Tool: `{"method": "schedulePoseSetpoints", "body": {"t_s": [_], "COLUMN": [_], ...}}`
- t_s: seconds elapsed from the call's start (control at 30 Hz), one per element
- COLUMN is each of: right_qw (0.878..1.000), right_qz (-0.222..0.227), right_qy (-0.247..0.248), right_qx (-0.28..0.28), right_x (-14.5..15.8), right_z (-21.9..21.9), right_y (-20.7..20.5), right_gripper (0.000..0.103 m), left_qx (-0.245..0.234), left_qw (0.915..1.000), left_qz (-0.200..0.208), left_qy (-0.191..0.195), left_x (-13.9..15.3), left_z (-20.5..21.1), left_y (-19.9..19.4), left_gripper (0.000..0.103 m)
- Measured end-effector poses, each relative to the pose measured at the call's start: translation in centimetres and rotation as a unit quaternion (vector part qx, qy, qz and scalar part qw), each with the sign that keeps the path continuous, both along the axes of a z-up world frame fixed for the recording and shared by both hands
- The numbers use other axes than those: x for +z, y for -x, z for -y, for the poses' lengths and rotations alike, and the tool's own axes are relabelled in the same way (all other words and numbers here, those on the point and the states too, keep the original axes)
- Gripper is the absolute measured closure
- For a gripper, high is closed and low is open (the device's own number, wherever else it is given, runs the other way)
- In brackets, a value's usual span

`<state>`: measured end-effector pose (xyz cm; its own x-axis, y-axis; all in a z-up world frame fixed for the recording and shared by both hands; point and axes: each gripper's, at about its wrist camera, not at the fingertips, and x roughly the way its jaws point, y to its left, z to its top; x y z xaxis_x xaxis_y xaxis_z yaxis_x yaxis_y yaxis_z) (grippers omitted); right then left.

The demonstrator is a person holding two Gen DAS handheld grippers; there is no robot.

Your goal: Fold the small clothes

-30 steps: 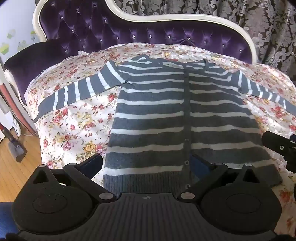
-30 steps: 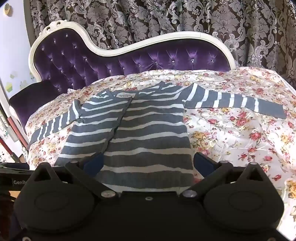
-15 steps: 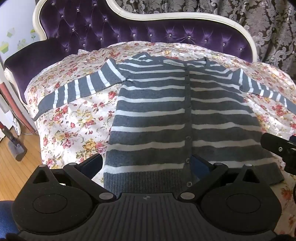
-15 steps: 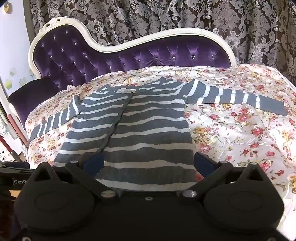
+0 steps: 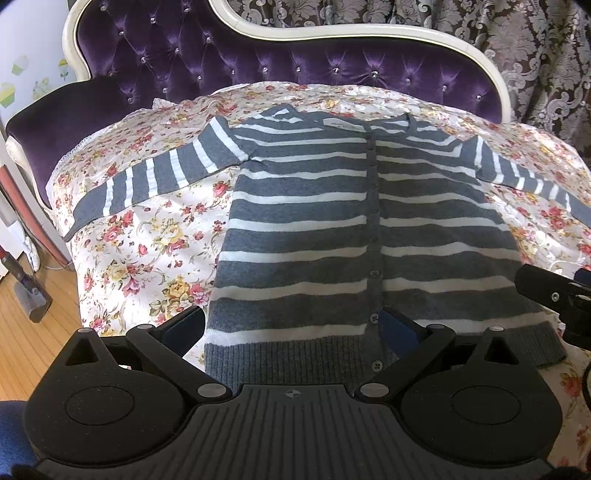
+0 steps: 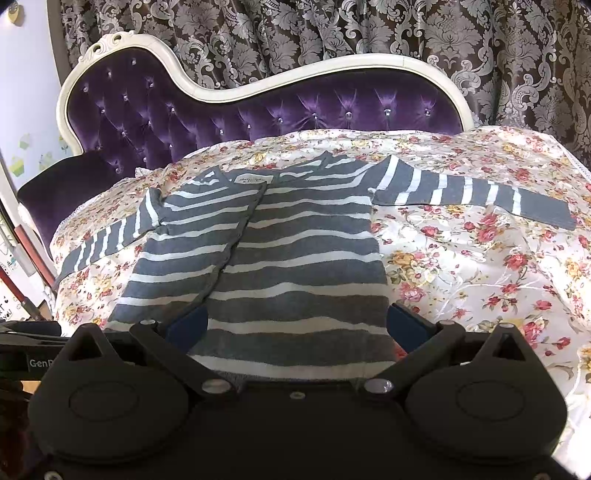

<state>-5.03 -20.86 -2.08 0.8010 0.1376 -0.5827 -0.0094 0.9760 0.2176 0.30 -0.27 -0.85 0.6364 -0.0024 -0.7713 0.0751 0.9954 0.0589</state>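
Observation:
A grey cardigan with white stripes [image 5: 306,236] lies flat and buttoned on the floral bedsheet [image 5: 147,236], both sleeves spread sideways. My left gripper [image 5: 291,328] is open over the hem's left half, its blue-padded fingers [image 5: 183,326] astride the cloth and holding nothing. The right gripper [image 6: 295,326] is open too, above the right half of the cardigan [image 6: 295,258], near its bottom edge. From the left wrist view, part of the right gripper [image 5: 554,295] shows at the right edge. The hem's middle is hidden behind the gripper bodies.
A purple tufted headboard with a white frame [image 6: 258,114] stands behind the bed, with patterned curtains [image 6: 369,33] beyond it. Wooden floor [image 5: 22,317] and a vacuum head [image 5: 33,299] lie off the bed's left side. Bare floral sheet [image 6: 480,277] spreads to the right of the cardigan.
The right wrist view has drifted slightly, so the cardigan sits a little higher in frame. The left view is nearly unchanged. Both grippers stay open and the cardigan has not moved.

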Motion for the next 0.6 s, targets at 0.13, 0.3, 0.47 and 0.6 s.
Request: {"method": "schedulePoseSetpoints", "body": {"t_s": [0.13, 0.3, 0.47, 0.6], "right_qw": [1.0, 1.0, 1.0, 1.0], "right_qz": [0.0, 0.0, -0.001, -0.001], "right_qy": [0.0, 0.0, 0.0, 0.0], "right_qx": [0.0, 0.0, 0.0, 0.0], "right_x": [-0.06, -0.09, -0.1, -0.13], "right_z": [-0.08, -0.05, 0.0, -0.01], "right_y": [0.01, -0.03, -0.05, -0.09], "right_gripper": [0.001, 0.001, 0.001, 0.001], "left_qx": [-0.003, -0.004, -0.007, -0.008], "left_qw": [1.0, 1.0, 1.0, 0.9999], "left_qz": [-0.001, -0.003, -0.004, -0.005], "left_qy": [0.001, 0.002, 0.002, 0.002], "left_x": [-0.07, -0.2, -0.29, -0.36], "left_z": [0.03, 0.1, 0.14, 0.2], "left_y": [0.02, -0.07, -0.01, -0.02], "left_gripper": [0.002, 0.002, 0.002, 0.002]}}
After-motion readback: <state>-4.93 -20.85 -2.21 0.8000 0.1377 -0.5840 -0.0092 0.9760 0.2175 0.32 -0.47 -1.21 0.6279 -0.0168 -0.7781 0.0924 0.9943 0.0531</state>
